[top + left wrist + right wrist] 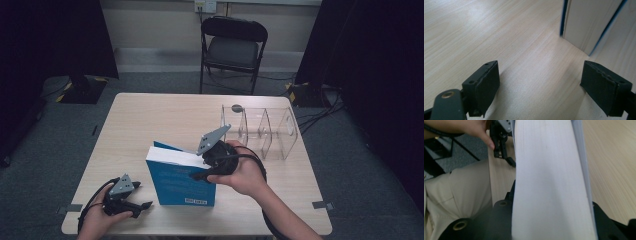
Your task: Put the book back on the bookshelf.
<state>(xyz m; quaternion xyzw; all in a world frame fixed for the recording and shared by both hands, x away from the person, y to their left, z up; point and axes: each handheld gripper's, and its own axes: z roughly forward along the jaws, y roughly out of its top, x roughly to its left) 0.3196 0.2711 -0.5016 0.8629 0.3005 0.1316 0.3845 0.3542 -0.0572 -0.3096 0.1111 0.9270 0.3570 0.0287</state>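
Thick blue-covered book (181,181) upright on pale wooden table (150,115), clamped by right gripper (212,159).

High view: we see the book at centre frame, right gripper gripping its upper right edge; left gripper (131,202) lower left, apart from it. Left gripper view: jaws spread wide, nothing between, book upper right. Right gripper view: jaws clenched across the white page block. We judge it stiff, fairly heavy; grip across covers.

The person's left hand (97,220) rested at the seven o'clock corner, its left gripper (131,206) low with jaws spread wide and holding nothing. The right forearm (280,212) reached in from five o'clock, the right hand (245,172) holding the right gripper (210,165), whose jaws were clamped tight.
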